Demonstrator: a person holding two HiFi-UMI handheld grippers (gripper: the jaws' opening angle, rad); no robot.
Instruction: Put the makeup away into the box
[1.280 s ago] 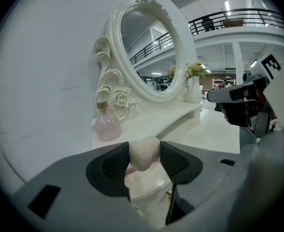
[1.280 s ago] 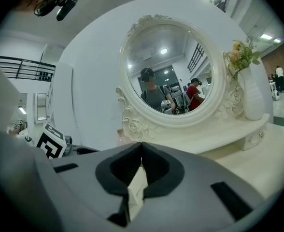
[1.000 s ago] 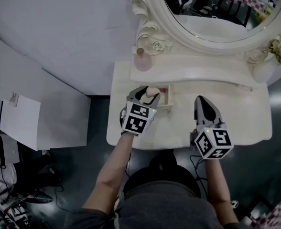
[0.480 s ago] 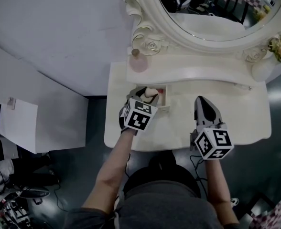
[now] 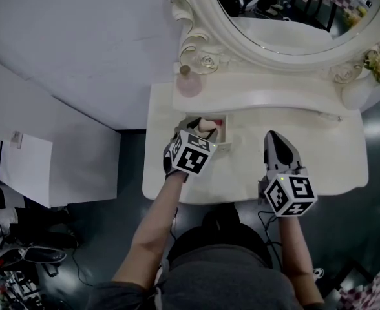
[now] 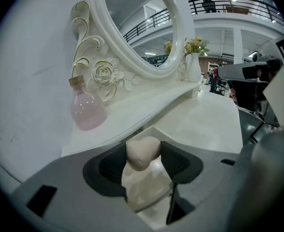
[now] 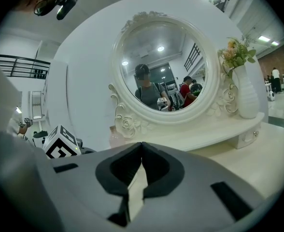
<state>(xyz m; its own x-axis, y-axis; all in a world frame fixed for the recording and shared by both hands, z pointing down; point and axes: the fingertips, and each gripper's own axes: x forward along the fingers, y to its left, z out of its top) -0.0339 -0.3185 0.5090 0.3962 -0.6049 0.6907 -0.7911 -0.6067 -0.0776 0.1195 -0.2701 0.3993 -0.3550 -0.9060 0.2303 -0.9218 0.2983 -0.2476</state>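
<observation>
A beige, heart-topped makeup sponge (image 6: 143, 153) sits between the pads of my left gripper (image 6: 143, 159), touching both. The jaws are opening around it. In the head view the left gripper (image 5: 201, 129) tilts down over a small white open box (image 5: 223, 134) with a red inside, at the left of the dressing table (image 5: 319, 166). The sponge (image 5: 206, 124) shows at the box's mouth. My right gripper (image 5: 275, 139) rests shut and empty over the table's middle; in the right gripper view its jaws (image 7: 141, 148) meet at the tips.
A pink round perfume bottle (image 5: 189, 82) stands on the raised shelf behind the box, left of the oval mirror (image 5: 293, 11). A white vase with flowers (image 5: 379, 70) stands at the shelf's right end. A small drawer knob (image 5: 337, 119) is under the shelf.
My left gripper has dipped a little and tilted further down over the box with the sponge. The right gripper has not moved.
</observation>
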